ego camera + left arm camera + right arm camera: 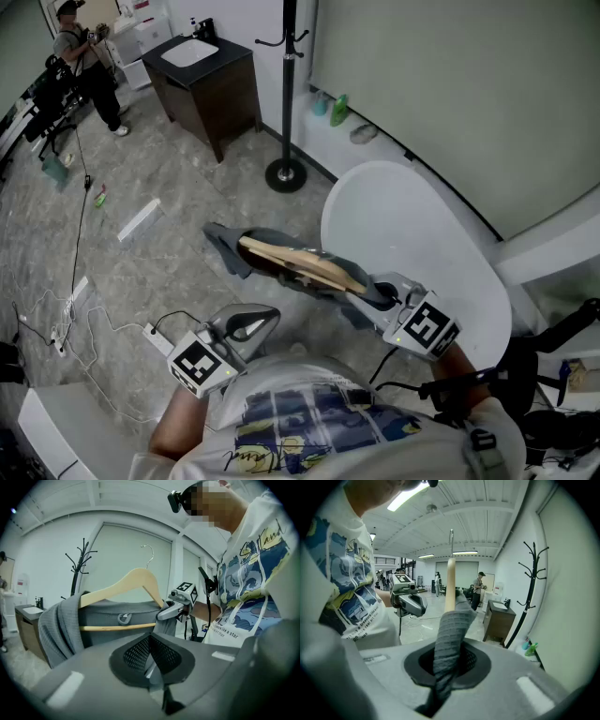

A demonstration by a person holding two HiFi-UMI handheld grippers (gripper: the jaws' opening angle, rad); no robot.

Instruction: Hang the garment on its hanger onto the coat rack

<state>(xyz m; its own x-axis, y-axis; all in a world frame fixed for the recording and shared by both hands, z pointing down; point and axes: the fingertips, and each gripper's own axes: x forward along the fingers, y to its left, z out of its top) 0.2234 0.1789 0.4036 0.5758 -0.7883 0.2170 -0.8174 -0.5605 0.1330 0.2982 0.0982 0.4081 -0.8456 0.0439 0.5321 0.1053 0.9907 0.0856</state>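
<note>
Both fingers of my right gripper (449, 663) are pressed together on a fold of the grey garment (450, 630), pinching it at one end of the wooden hanger (450, 583). The cloth runs straight up from the pinch and drapes over that end of the wood. My left gripper (151, 660) has its fingers closed on each other with nothing between them; it sits near the garment without touching it, looking at the hanger side on, with the metal hook (147, 555) above. From the head view, the garment on its hanger is held in the air in front of me, over the floor (159, 262) and just beside the round white bench (412, 253). The coat rack (288, 94) stands well apart from it, by the wall, next to a dark cabinet (206, 84) with a sink.
</note>
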